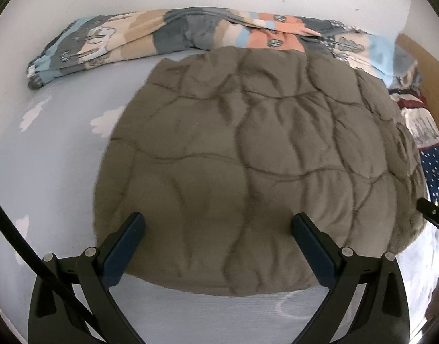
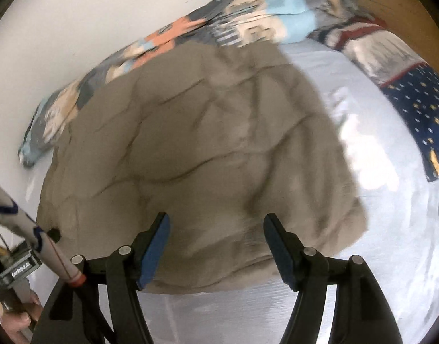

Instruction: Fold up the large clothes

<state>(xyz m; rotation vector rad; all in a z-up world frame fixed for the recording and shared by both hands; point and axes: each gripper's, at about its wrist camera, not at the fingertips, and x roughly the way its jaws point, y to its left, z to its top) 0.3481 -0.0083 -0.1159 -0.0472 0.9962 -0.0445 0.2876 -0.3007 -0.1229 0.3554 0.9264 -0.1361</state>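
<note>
A folded olive-brown quilted garment (image 1: 248,157) lies flat on the pale blue bed sheet (image 1: 53,157). My left gripper (image 1: 218,223) hovers over its near edge with both blue-padded fingers (image 1: 127,243) wide apart and nothing between them. In the right wrist view the same garment (image 2: 196,149) fills the middle, blurred. My right gripper (image 2: 216,226) stands open above its near edge, holding nothing. The left gripper's tool and a hand show at that view's lower left edge.
A patchwork blanket (image 1: 176,34) lies bunched along the white wall behind the garment. A navy star-patterned cloth (image 2: 417,109) and a striped one (image 2: 371,43) lie at the right, by a wooden board (image 1: 428,68).
</note>
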